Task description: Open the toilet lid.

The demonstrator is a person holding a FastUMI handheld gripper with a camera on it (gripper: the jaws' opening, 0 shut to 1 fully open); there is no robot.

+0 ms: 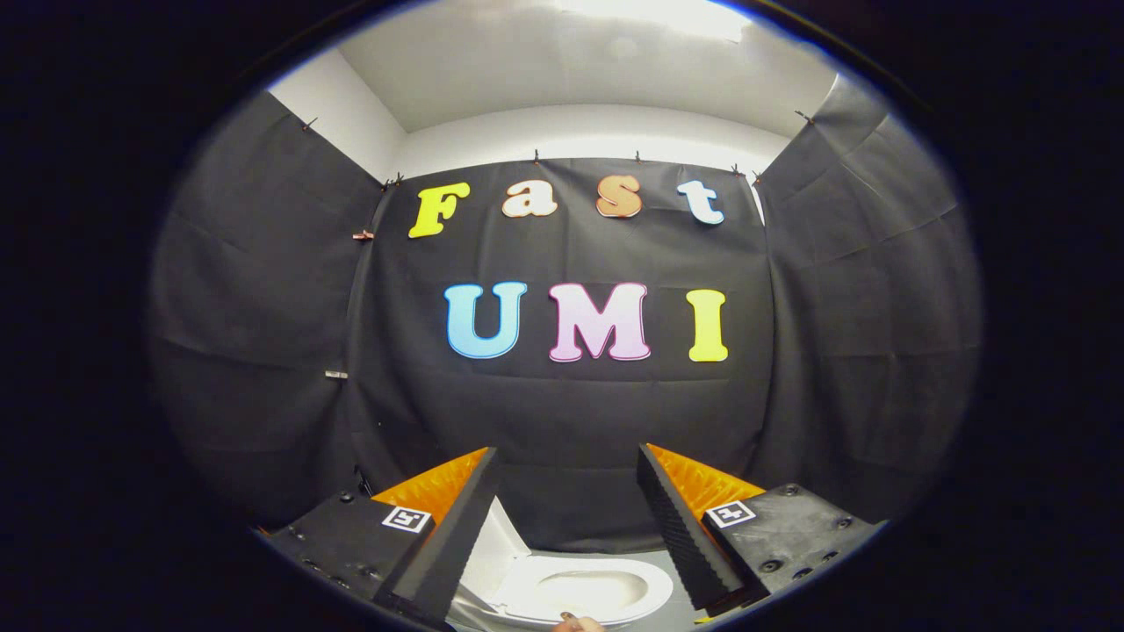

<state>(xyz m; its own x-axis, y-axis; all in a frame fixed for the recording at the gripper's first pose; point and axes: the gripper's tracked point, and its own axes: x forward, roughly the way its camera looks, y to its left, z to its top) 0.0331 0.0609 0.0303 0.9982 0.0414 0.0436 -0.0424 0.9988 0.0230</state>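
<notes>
Since the toilet sits low between the two fingers with its bowl showing white and open to view, the lid looks to be already raised: a pale slab stands up at the bowl's far-left side, just inside the left finger, though I cannot tell for sure whether that slab is lid, seat or both. Judgement: the lifting step seems done or nearly so, and what remains is a clean withdrawal. Gripper is spread wide, fingers well apart, nothing between the ridged pads; neither pad touches the porcelain. Pose: held high and roughly level, aimed at the black cloth wall beyond, with the toilet below the fingers, not ahead of them. A small bit of what may be a hand shows at the bowl's near rim; too little to say more. Next move, if the lid is not fully back, calls for dipping down and nudging the slab toward the wall with one finger. Risk: lid tipping forward again.
</notes>
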